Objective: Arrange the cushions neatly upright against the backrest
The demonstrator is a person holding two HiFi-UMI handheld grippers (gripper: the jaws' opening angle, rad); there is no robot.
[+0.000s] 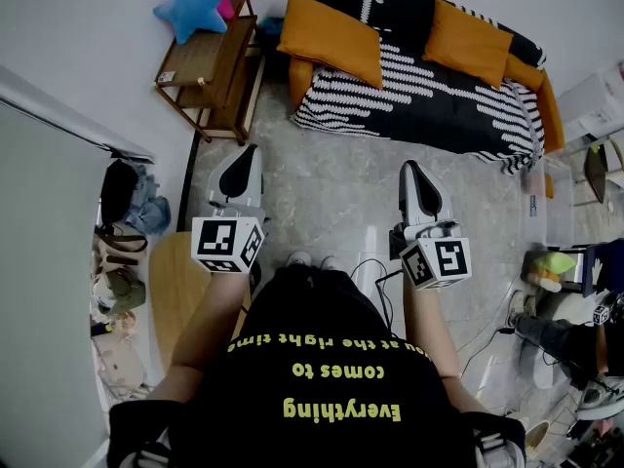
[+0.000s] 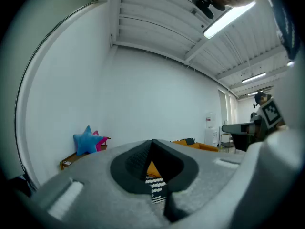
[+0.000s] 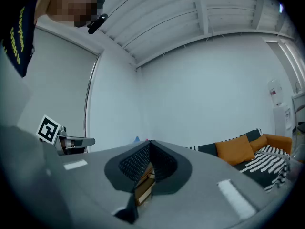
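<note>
Now the left gripper and right gripper are hanging shut and empty mid-frame, while two square orange fabric cushions are sitting well ahead on the black-and-white striped sofa up top, one nearer each.

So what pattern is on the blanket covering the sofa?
Black with bands of white wavy stripes. The fabric sofa blanket shows best in the head view.

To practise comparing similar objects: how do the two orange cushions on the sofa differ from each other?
Place: the left orange cushion sits at the end of the sofa nearest the wooden shelf; the right orange cushion sits toward the other end.
Shape in the head view: the left orange cushion looks wider and more slanted; the right orange cushion looks squarer.
Both are plain orange and lean against the backrest.
</note>
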